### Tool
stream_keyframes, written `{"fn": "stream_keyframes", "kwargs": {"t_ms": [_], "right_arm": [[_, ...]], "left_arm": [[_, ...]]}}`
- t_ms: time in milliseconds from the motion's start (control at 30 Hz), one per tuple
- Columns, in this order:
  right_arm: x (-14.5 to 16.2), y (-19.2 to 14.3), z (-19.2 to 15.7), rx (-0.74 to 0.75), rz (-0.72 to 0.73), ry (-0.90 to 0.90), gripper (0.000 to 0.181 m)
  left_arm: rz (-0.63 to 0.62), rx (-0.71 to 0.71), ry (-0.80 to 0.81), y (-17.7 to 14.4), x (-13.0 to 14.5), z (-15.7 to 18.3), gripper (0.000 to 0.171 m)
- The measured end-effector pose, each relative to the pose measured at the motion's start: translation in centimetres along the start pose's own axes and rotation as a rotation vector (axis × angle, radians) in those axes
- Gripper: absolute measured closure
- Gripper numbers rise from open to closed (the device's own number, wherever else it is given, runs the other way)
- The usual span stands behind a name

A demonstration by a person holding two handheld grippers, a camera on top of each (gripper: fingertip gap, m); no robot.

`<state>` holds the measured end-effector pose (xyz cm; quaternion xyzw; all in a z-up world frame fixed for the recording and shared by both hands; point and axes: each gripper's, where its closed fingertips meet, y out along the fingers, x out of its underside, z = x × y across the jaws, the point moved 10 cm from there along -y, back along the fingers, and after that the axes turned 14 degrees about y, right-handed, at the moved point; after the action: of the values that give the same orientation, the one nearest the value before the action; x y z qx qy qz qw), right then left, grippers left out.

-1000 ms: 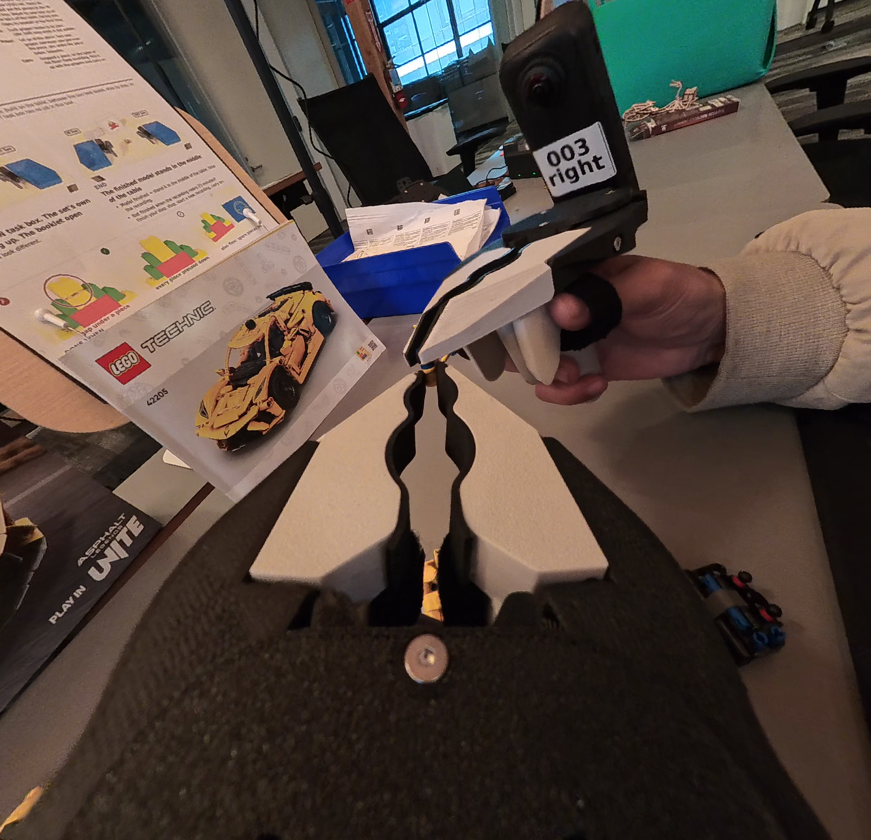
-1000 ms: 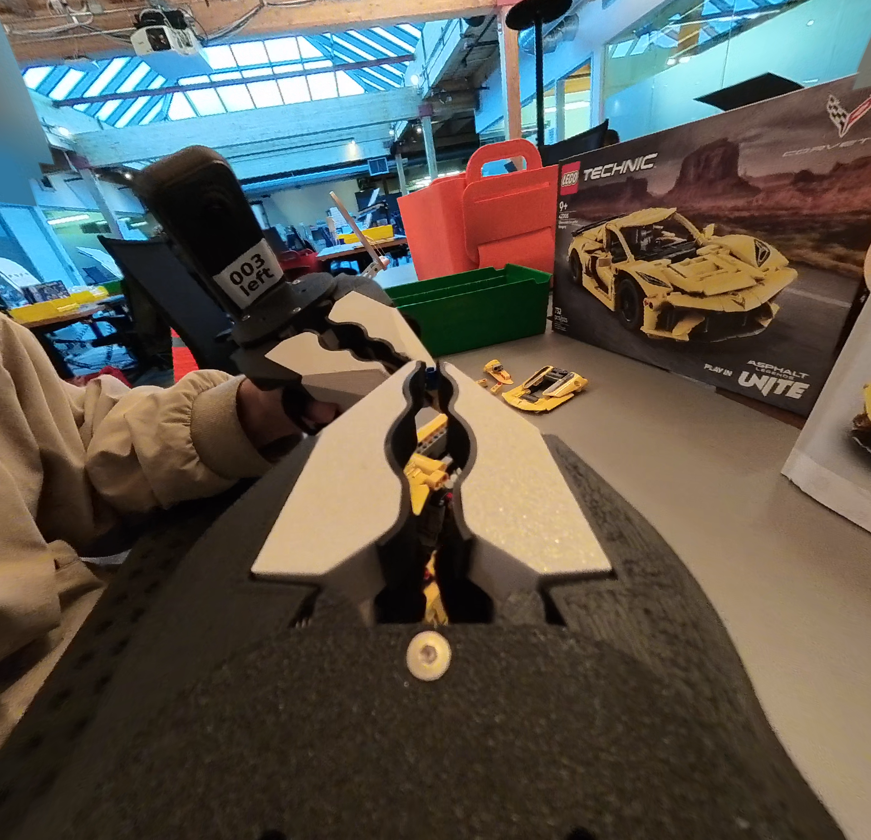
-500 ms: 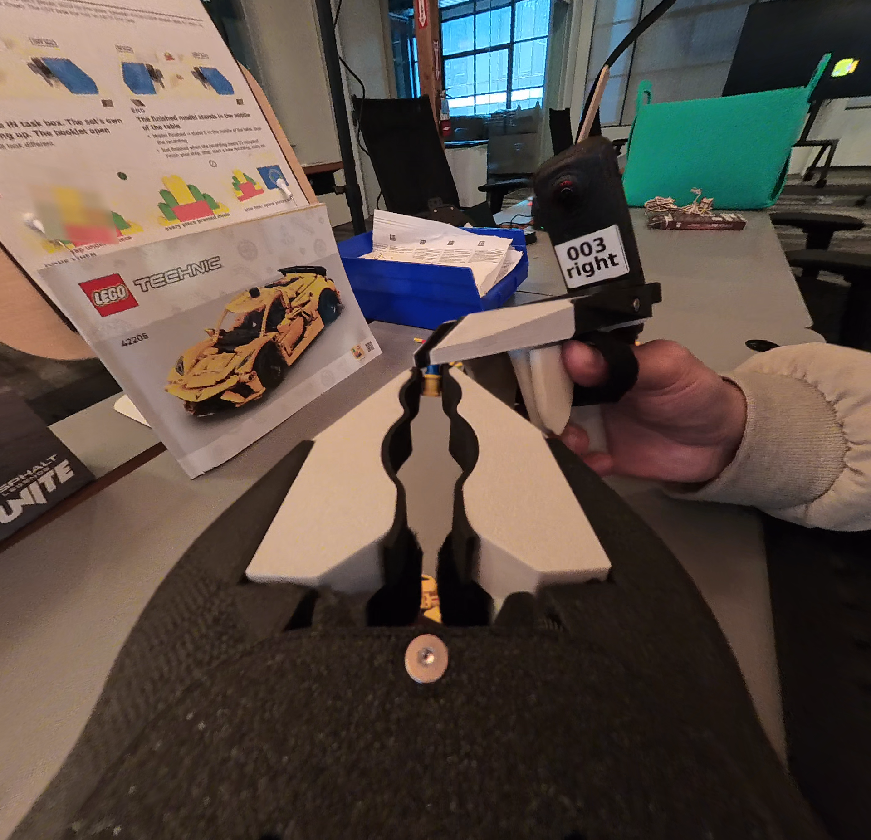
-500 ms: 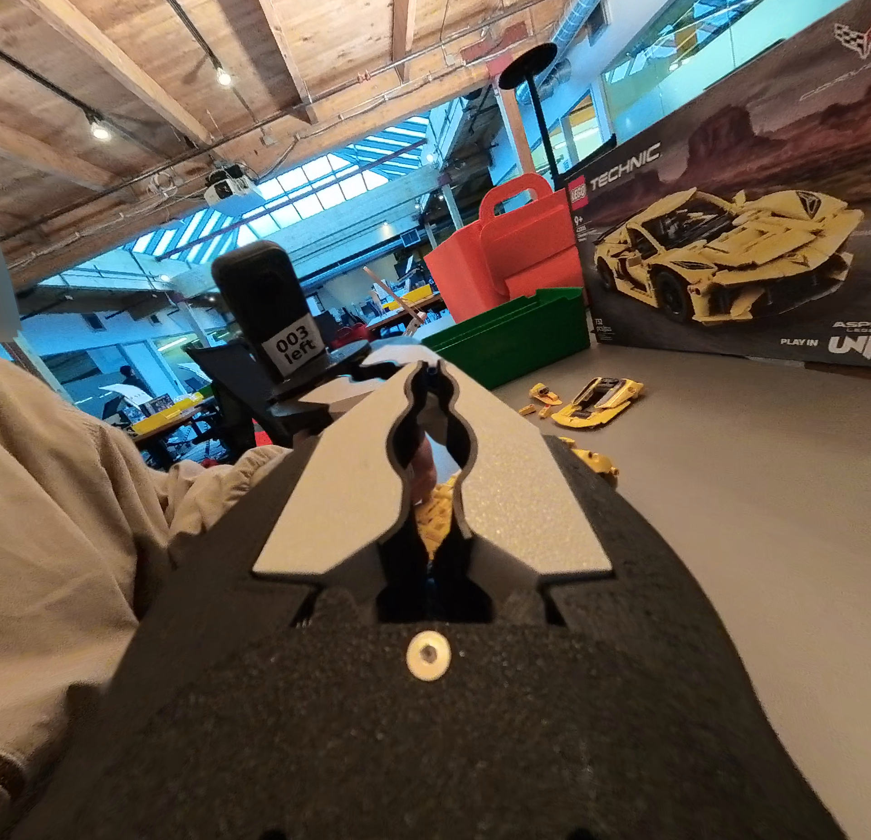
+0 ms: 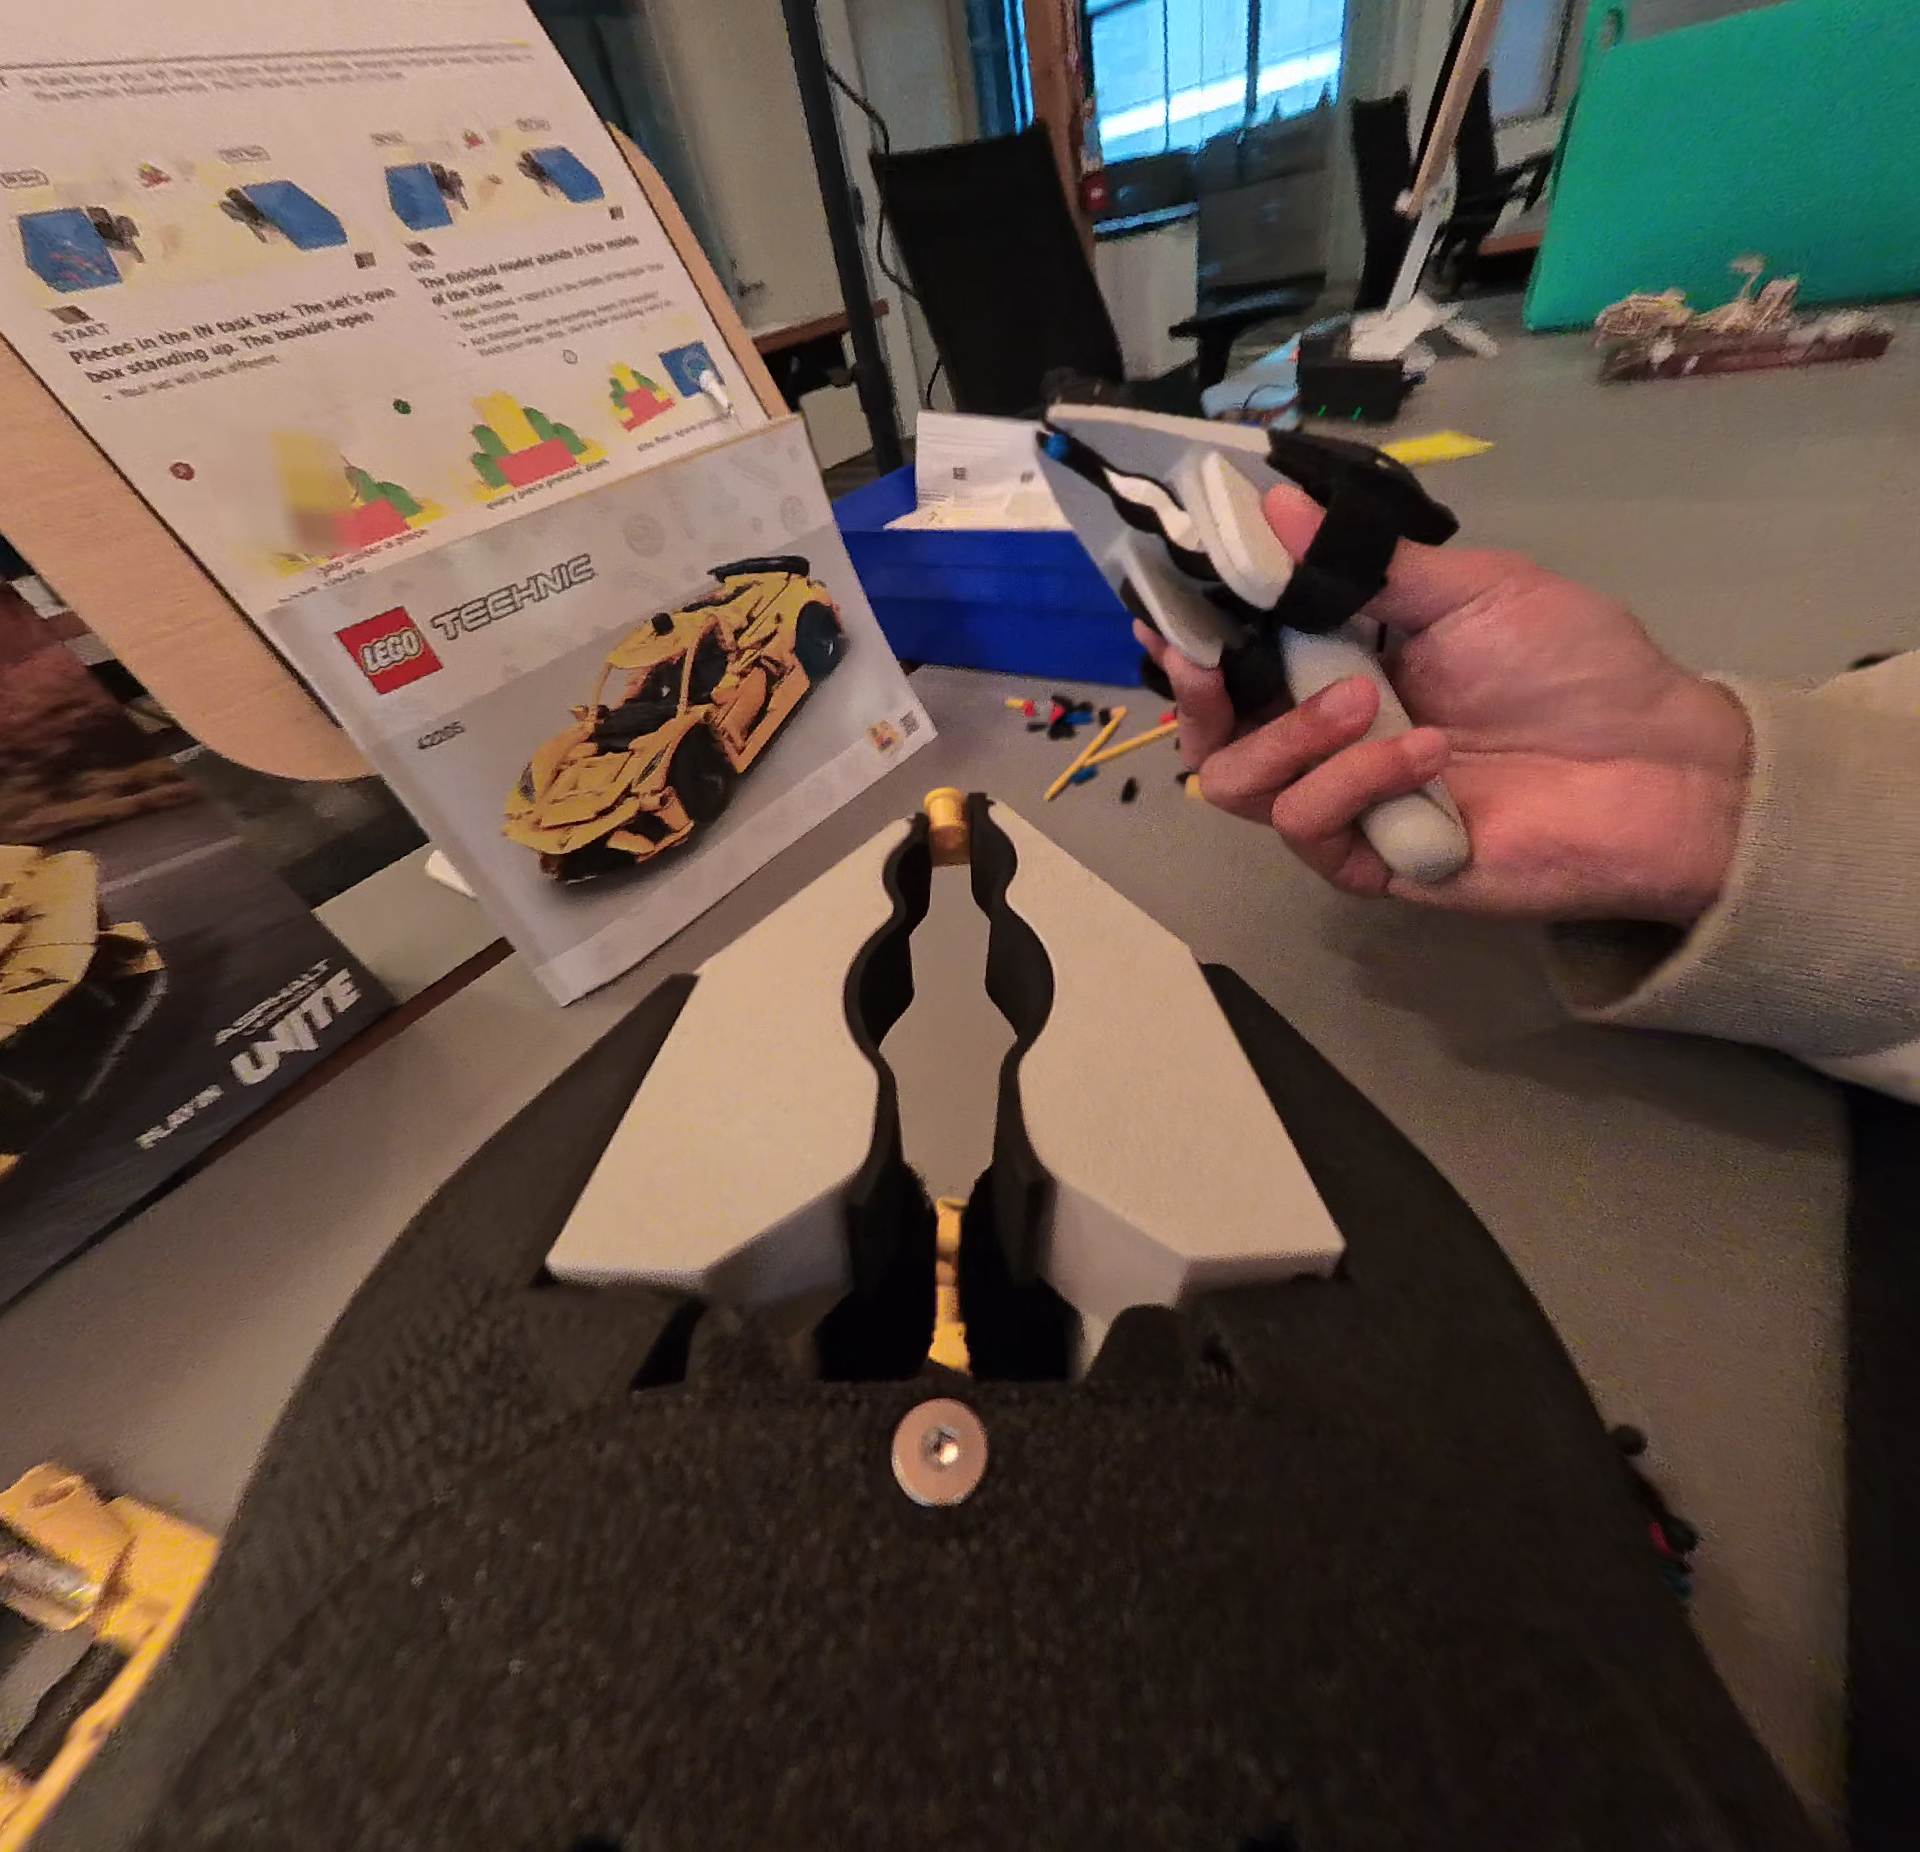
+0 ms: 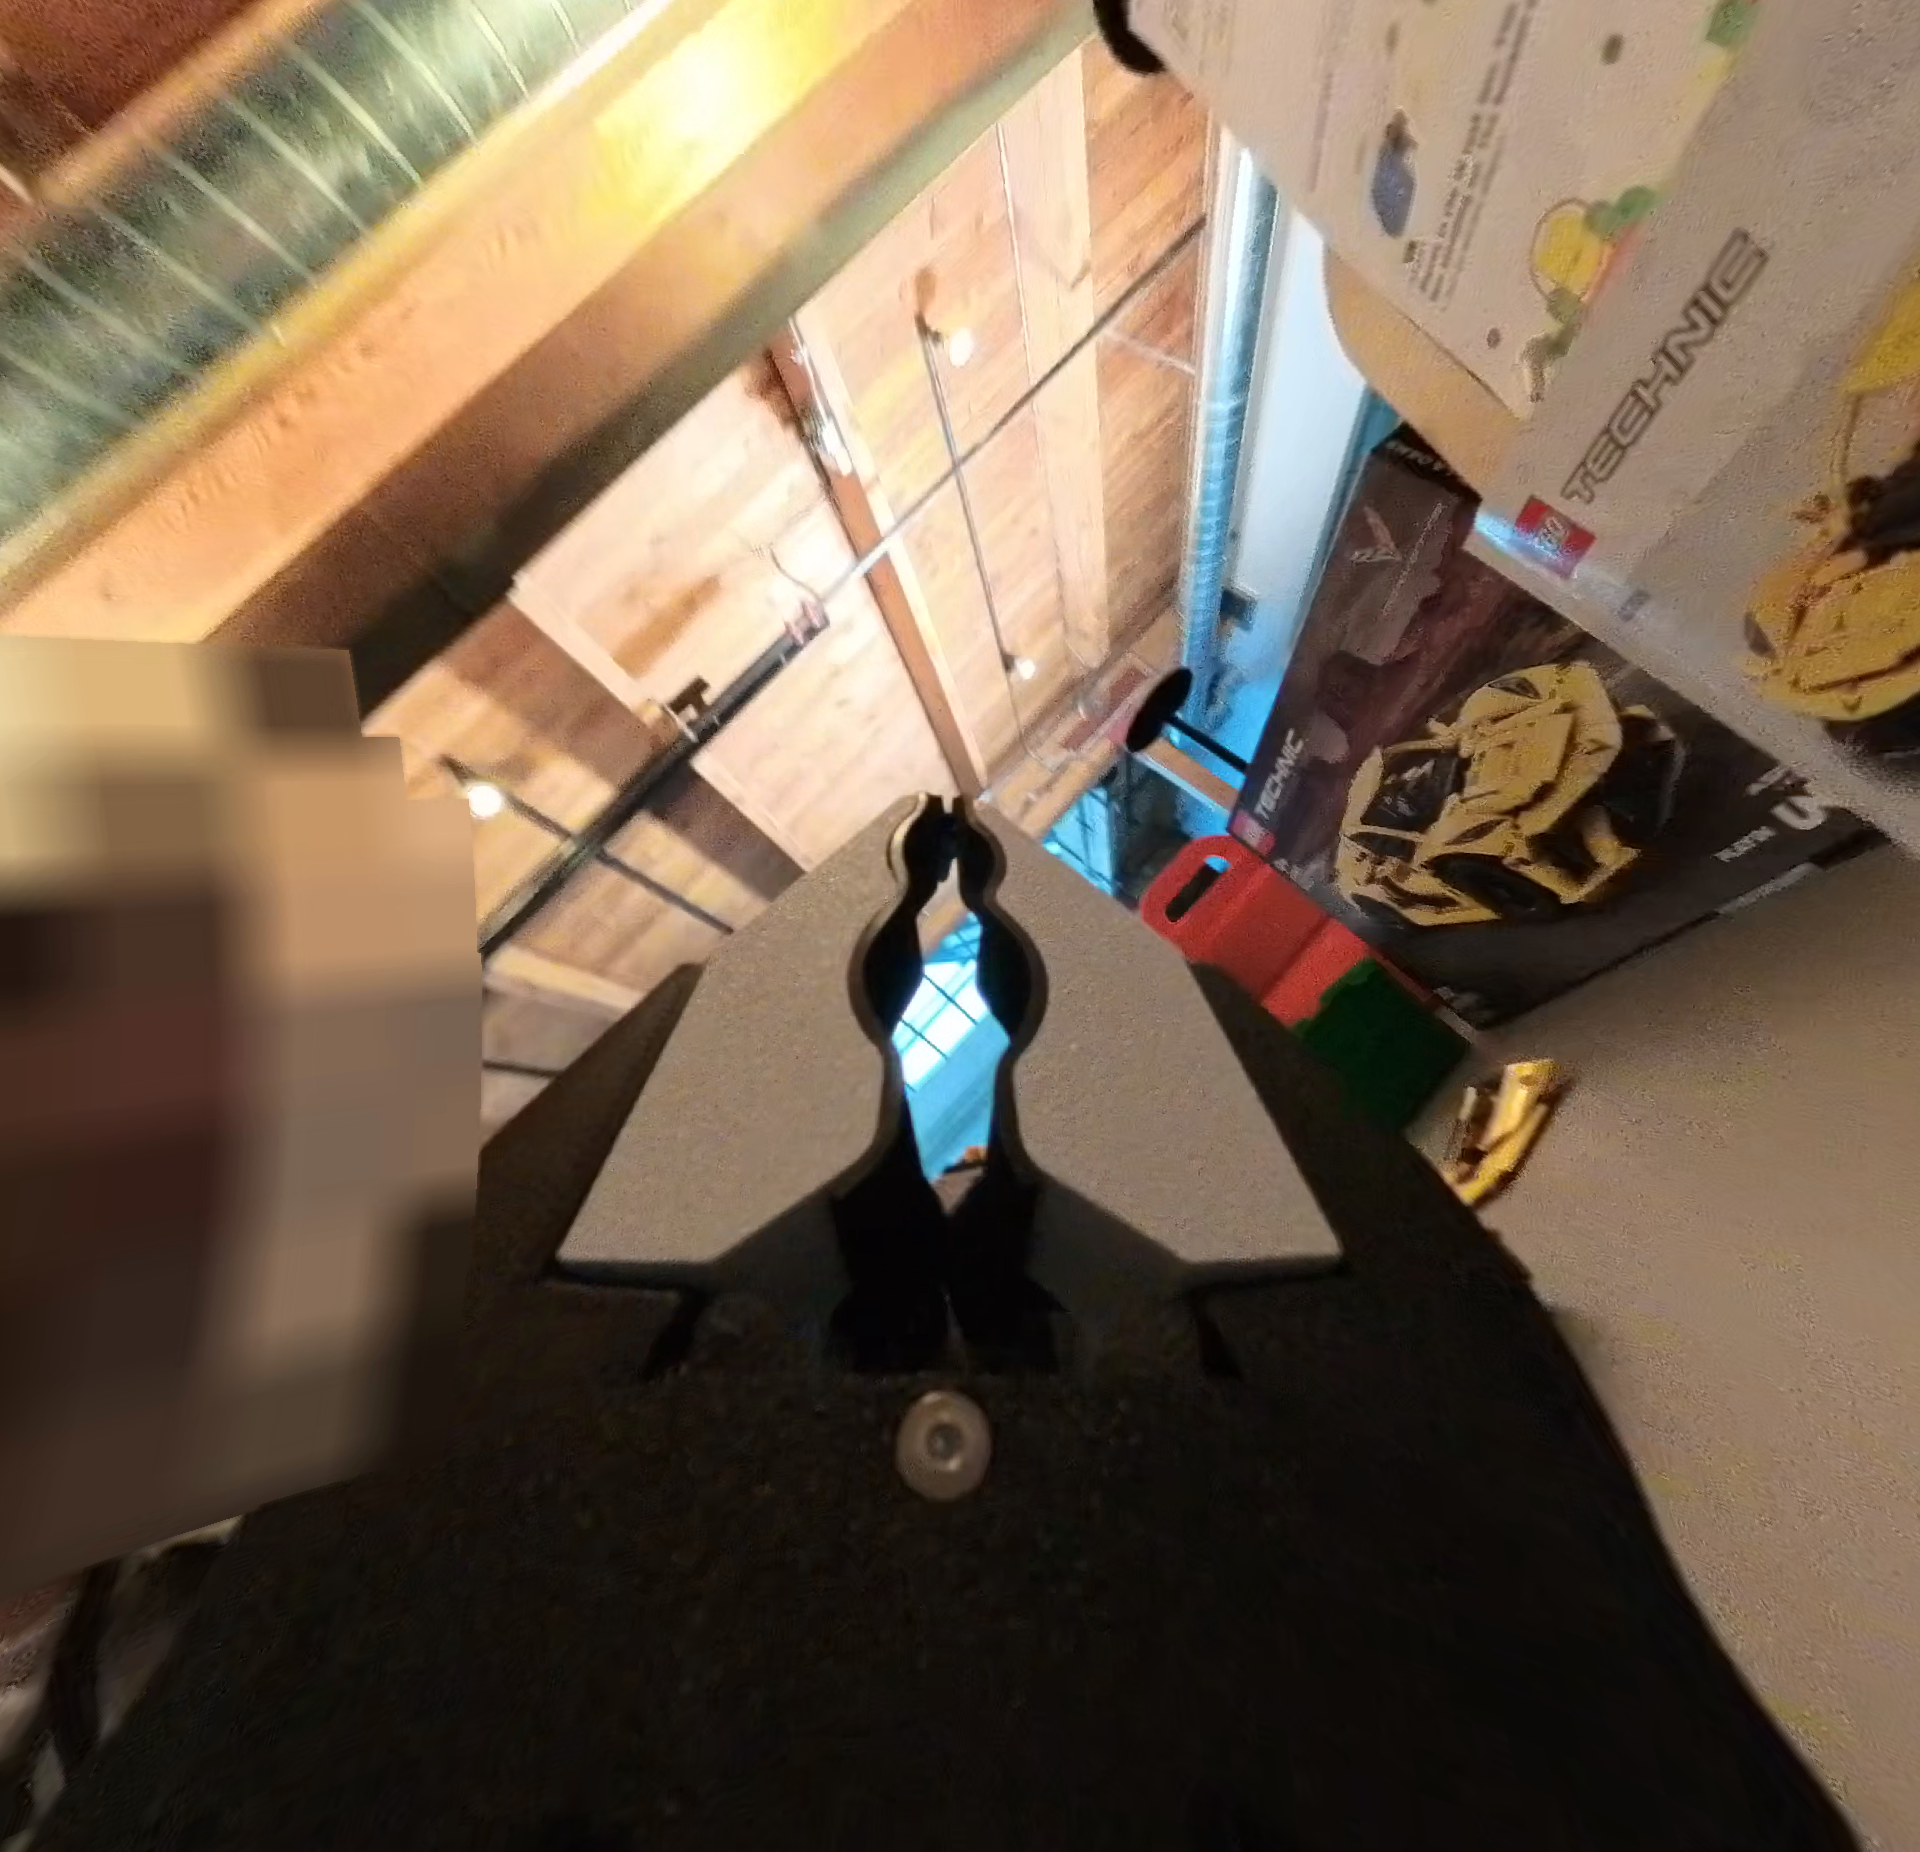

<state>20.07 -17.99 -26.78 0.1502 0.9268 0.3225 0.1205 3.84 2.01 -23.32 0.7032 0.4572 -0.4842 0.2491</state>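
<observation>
1. Far left of the instruction booklet (image 5: 623,701), a dark car box (image 5: 156,1023) leans at the counter (image 5: 1299,971) edge. A yellow part-built piece (image 5: 94,1594) lies below it, and a printed board (image 5: 312,296) stands behind the booklet.
2. Just right of the booklet, the left tongs (image 5: 945,815) are pinched narrow on a yellow peg (image 5: 943,828). Its long axis seems to run along the fingers, with more yellow showing near their root.
3. Further right and above, well apart from the peg, a hand (image 5: 1507,742) holds the right tongs (image 5: 1051,443). They are closed on a small blue piece (image 5: 1056,445) and tilted up; the right wrist view looks at wooden ceiling.
4. Between booklet and hand lie a blue bin (image 5: 987,597) and loose pieces (image 5: 1091,742).
5. Far right, across the grey counter, stands a green folder (image 5: 1745,161); behind it is an office with chairs.
</observation>
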Motion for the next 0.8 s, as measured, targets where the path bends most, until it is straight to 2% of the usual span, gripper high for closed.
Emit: {"fn": "stream_keyframes", "kwargs": {"t_ms": [100, 167, 200, 267, 333, 367, 400, 500, 567, 600, 733, 800], "right_arm": [[0.7, 0.8, -1.6, 0.091, -0.162, -0.198, 0.18], [0.0, 1.3, -2.4, 0.075, -0.207, -0.207, 0.18], [-0.7, 1.4, -2.7, 0.154, -0.273, -0.253, 0.18], [-3.5, -0.1, -3.4, 0.558, -0.389, -0.529, 0.18], [-7.0, -4.0, -3.3, 1.124, -0.513, -0.762, 0.179], [-8.7, -6.2, -3.4, 1.351, -0.519, -0.821, 0.179], [-9.6, -7.9, -3.3, 1.444, -0.541, -0.811, 0.179], [-11.1, -10.9, -3.2, 1.486, -0.509, -0.714, 0.178], [-11.8, -12.1, -3.4, 1.498, -0.495, -0.64, 0.161], [-12.0, -12.3, -3.9, 1.488, -0.477, -0.649, 0.161], [-12.9, -12.8, -7.3, 1.393, -0.366, -0.693, 0.167], [-13.1, -13.4, -8.4, 1.368, -0.367, -0.665, 0.165]], "left_arm": [[0.082, 0.03, -0.067, 0.0, -0.7, -0.3, 0.165], [0.047, 0.055, -0.075, 0.5, -0.1, -0.1, 0.165], [0.038, 0.074, -0.077, 0.7, 0.1, 0.1, 0.165], [0.008, 0.161, -0.078, 1.5, 0.1, 0.8, 0.165], [-0.087, 0.203, -0.07, 3.1, -0.1, 1.3, 0.165], [-0.147, 0.224, -0.067, 4.2, -0.3, 1.6, 0.165], [-0.206, 0.271, -0.069, 5.6, -0.5, 2.0, 0.165], [-0.394, 0.381, -0.124, 10.7, -1.2, 3.4, 0.165], [-0.49, 0.567, -0.161, 14.4, -1.9, 5.2, 0.165], [-0.527, 0.604, -0.151, 16.5, -2.2, 5.8, 0.165], [-0.626, 0.663, -0.077, 24.7, -2.0, 8.2, 0.165], [-0.649, 0.683, -0.063, 28.2, -1.4, 8.9, 0.165]]}}
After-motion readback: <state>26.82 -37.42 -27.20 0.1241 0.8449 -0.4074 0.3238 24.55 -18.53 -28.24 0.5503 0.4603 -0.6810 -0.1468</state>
